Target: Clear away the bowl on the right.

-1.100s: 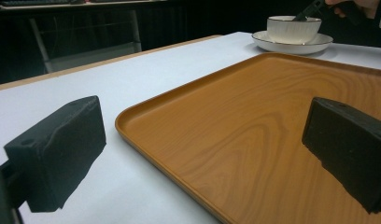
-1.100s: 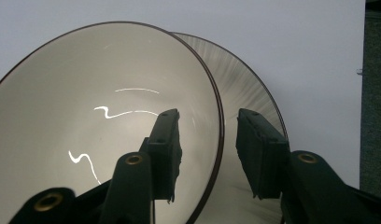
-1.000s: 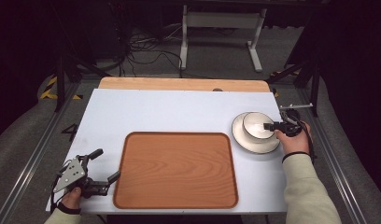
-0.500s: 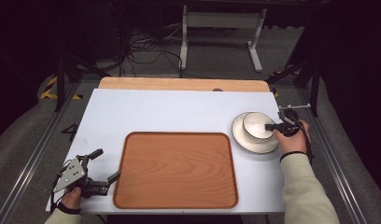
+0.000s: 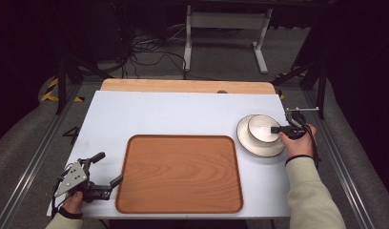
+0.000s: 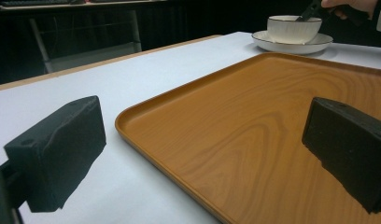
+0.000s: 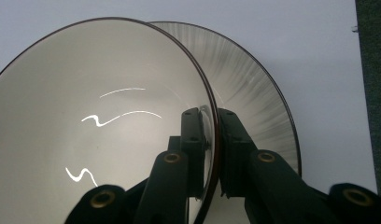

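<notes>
In the right gripper view the grip is laid bare: the rim of the white bowl (image 7: pixel 100 121) is pinched between the two black fingers (image 7: pixel 193 140), one inside the wall and one outside, and the jaws have just been closing onto it. The ribbed saucer (image 7: pixel 258 93) is seen behind the bowl there. From the high view the bowl (image 5: pixel 262 128) is found seated on the saucer (image 5: pixel 250 143), just to the right of the wooden tray (image 5: pixel 180 174) near its far corner, on the white surface (image 5: pixel 173 114). The right gripper (image 5: pixel 277 129) is reached in over the bowl's right side, held roughly level by a hand with the forearm stretched up along the surface's right edge. The left gripper (image 5: pixel 107 169) is held low beside the tray's near left corner, pointing towards the tray. In the left gripper view its fingers (image 6: pixel 62 149) are seen spread wide with nothing between them but the tray's rim (image 6: pixel 132 135), and the bowl (image 6: pixel 292 29) appears far across the tray.
</notes>
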`<state>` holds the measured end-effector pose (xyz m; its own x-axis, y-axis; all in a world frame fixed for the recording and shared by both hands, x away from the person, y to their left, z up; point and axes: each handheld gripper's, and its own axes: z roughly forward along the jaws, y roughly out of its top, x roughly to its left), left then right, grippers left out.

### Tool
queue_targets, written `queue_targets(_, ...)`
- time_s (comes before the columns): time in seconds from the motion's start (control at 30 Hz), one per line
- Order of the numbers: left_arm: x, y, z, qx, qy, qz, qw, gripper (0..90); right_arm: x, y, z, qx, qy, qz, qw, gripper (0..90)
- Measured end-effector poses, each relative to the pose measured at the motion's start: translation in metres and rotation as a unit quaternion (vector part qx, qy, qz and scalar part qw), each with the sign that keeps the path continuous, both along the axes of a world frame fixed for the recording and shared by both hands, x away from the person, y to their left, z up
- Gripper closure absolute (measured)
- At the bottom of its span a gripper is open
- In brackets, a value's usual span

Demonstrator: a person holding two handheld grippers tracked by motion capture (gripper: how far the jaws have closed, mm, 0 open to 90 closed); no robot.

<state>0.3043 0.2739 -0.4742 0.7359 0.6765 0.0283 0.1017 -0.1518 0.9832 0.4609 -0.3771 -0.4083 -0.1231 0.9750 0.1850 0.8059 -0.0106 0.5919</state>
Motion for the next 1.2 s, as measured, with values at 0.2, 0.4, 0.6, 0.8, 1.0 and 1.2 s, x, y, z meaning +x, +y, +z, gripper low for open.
queue_targets(0.2, 0.0, 0.0, 0.0, 0.0, 0.0, 0.0, 1.0, 0.3, -0.001, 0.001, 0.001, 0.003, 0.008, -0.015, 0.9998, 83.1)
queue_targets(0.4, 0.0, 0.0, 0.0, 0.0, 0.0, 0.0, 1.0, 0.3, -0.002, 0.002, 0.003, 0.025, 0.014, -0.027, 0.9992, 83.0)
queue_targets(0.6, 0.0, 0.0, 0.0, 0.0, 0.0, 0.0, 1.0, 0.3, -0.002, 0.005, 0.009, 0.03, 0.023, -0.03, 0.9988, 82.5)
queue_targets(0.8, 0.0, 0.0, 0.0, -0.003, 0.0, 0.0, 1.0, 0.3, -0.004, 0.011, 0.022, 0.043, 0.022, -0.029, 0.9984, 82.5)
queue_targets(1.0, 0.0, 0.0, 0.0, 0.0, 0.0, 0.0, 1.0, 0.3, -0.007, 0.02, 0.04, 0.04, 0.017, -0.022, 0.9988, 82.4)
queue_targets(1.2, 0.0, 0.0, 0.0, -0.002, -0.001, 0.0, 1.0, 0.3, -0.01, 0.027, 0.05, 0.029, 0.012, -0.016, 0.9994, 82.2)
